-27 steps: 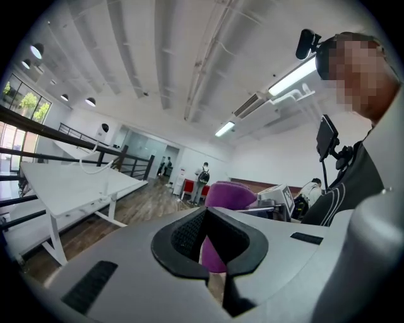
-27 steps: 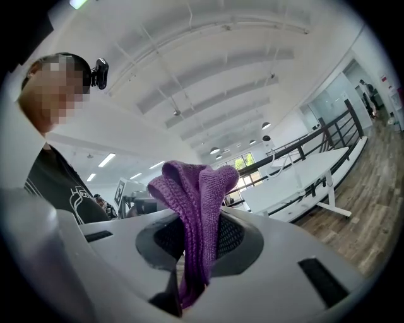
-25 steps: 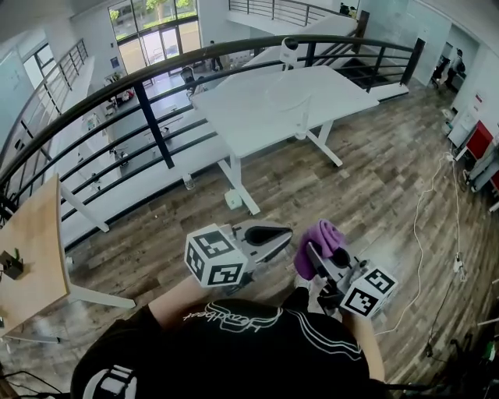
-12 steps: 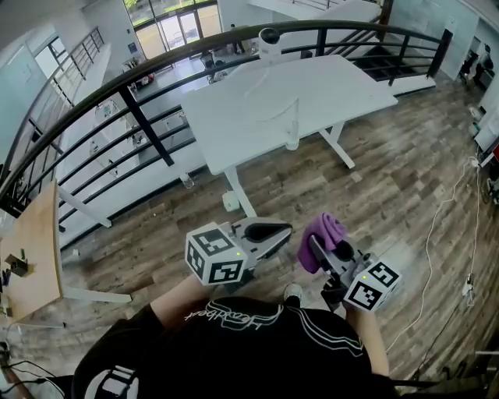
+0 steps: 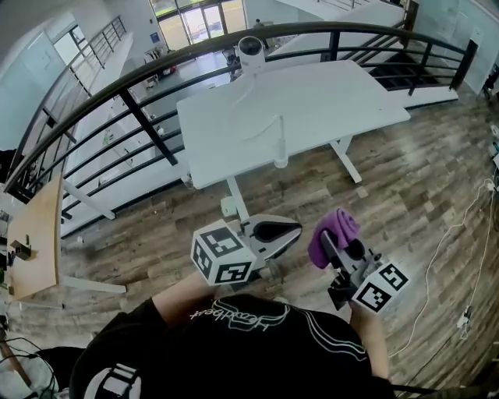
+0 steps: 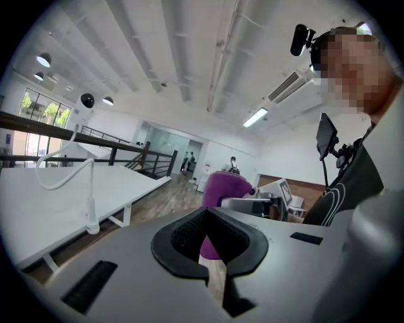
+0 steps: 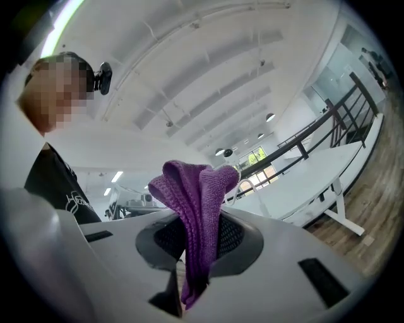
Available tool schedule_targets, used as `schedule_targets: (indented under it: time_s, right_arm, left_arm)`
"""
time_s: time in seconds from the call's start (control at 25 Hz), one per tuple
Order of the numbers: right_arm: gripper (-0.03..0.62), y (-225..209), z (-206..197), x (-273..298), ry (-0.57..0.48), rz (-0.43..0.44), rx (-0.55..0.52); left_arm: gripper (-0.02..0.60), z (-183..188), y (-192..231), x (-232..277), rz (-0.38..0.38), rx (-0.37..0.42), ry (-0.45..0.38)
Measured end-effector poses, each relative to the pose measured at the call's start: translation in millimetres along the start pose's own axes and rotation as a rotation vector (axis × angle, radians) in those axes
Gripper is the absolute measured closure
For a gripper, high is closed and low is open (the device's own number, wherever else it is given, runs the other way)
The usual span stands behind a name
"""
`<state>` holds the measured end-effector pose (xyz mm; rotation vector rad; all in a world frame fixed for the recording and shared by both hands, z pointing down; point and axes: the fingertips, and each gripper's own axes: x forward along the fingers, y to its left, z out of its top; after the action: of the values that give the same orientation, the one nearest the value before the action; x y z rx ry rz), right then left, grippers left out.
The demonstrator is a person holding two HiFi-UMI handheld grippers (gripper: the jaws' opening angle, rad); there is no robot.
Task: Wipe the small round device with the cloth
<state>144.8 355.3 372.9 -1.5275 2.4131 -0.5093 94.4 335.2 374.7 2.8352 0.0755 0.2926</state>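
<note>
Right gripper [image 5: 329, 243] pinches the cloth [image 5: 335, 226], round device [image 5: 251, 48] far ahead.

A white table [image 5: 312, 109] stands on a wood-plank floor [image 5: 390, 187]. Just behind it curves a black railing [image 5: 143, 121], and beyond that tall windows [image 5: 195, 15] let in daylight. Well to the table's left stands a wooden table [image 5: 39, 241], and past its far right corner is a dark staircase [image 5: 390, 74]. Overhead, a white beamed ceiling [image 6: 189, 57] carries a strip light [image 6: 255, 117].
</note>
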Motion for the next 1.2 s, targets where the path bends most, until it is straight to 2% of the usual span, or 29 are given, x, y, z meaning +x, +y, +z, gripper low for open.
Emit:
schedule_targets:
  time_s: [0.16,0.36,0.68,0.96,1.2]
  right_arm:
    - [0.536,-26.4,9.2,13.1,-0.011,0.024,0.007]
    - [0.536,-56.8,23.0,53.6,0.008,0.063,0.001]
    - [0.536,-122.8,68.8,155.4,0.021,0.089,-0.036]
    - [0.536,-172.8,97.5,259.1,0.065,0.092,-0.082]
    - [0.536,-184.4,113.7,305.7,0.051,0.112,-0.134]
  left_arm:
    - [0.574,14.9,19.5,6.0,0.026,0.038,-0.036]
    - [0.574,36.5,68.8,13.1,0.073,0.045,-0.063]
    - [0.574,85.6,191.0,19.8,0.131,0.062,-0.114]
    - [0.572,118.8,307.6,1.2,0.144,0.031,-0.139]
    - [0.563,128.1,362.2,-18.3,0.199,0.057,-0.143]
